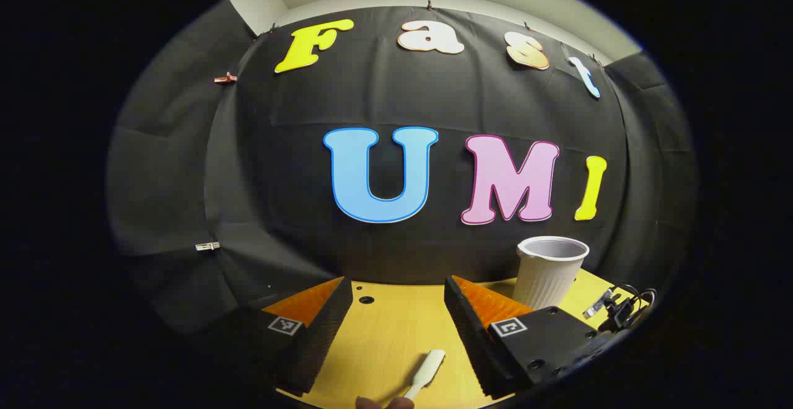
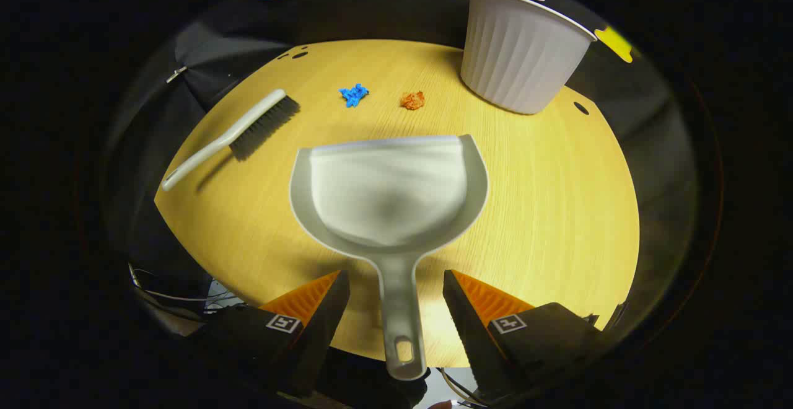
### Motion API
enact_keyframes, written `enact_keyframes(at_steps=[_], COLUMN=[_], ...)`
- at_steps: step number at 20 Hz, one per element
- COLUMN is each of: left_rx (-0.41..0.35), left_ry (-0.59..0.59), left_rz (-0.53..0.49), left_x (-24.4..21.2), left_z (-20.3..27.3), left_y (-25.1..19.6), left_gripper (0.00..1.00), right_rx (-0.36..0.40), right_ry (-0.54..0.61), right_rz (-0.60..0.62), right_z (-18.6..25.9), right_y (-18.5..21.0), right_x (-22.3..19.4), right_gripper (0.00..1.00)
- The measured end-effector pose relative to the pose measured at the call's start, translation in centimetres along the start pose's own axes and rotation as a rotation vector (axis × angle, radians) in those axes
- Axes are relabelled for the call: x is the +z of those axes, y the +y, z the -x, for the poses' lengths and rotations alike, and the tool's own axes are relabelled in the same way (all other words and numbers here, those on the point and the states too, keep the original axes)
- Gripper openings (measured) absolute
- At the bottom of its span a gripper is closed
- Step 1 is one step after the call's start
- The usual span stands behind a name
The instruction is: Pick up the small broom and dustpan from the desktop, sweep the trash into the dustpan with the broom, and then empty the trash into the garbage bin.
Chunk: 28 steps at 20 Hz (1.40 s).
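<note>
Smooth, slightly glossy grey plastic dustpan (image 2: 389,198); ribbed matt white bin (image 2: 519,62); pale wood-grain table (image 2: 557,211) with a satin sheen.

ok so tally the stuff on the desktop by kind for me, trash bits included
broom: 1
dustpan: 1
garbage bin: 1
trash bits: 2, a blue one and an orange one
total: 5

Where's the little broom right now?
In the right gripper view, the broom lies flat on the wooden desk, left of the dustpan, its bristles toward the blue scrap.
</note>
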<state>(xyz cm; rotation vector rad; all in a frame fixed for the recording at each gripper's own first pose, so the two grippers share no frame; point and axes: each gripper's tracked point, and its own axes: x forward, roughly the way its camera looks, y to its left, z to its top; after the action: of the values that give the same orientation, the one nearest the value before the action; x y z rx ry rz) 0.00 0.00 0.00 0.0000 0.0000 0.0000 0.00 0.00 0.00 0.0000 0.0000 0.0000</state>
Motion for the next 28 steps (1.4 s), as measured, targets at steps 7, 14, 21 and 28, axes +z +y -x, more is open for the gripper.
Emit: enact_keyframes(at_steps=[7, 14, 21, 28], left_rx=[0.010, 0.030, -0.002, -0.095], left_ry=[0.026, 0.037, 0.137, 0.390], left_rz=[0.006, 0.006, -0.046, -0.067], left_x=[-1.2, -1.5, -4.5, -12.0], left_z=[-0.6, -0.4, -0.3, -1.0], left_y=[0.8, 0.5, -1.3, -2.9], left_gripper=[0.95, 0.95, 0.95, 0.94], right_rx=[0.019, 0.027, 0.055, 0.089], right_ry=[0.067, 0.049, 0.008, -0.036], right_rz=[0.010, 0.021, 0.016, 0.078], right_z=[-3.3, -3.2, -3.2, 1.2], right_y=[0.6, 0.6, 0.5, -0.2], right_x=[0.0, 0.9, 1.3, 1.3], right_gripper=[0.94, 0.69, 0.37, 0.31])
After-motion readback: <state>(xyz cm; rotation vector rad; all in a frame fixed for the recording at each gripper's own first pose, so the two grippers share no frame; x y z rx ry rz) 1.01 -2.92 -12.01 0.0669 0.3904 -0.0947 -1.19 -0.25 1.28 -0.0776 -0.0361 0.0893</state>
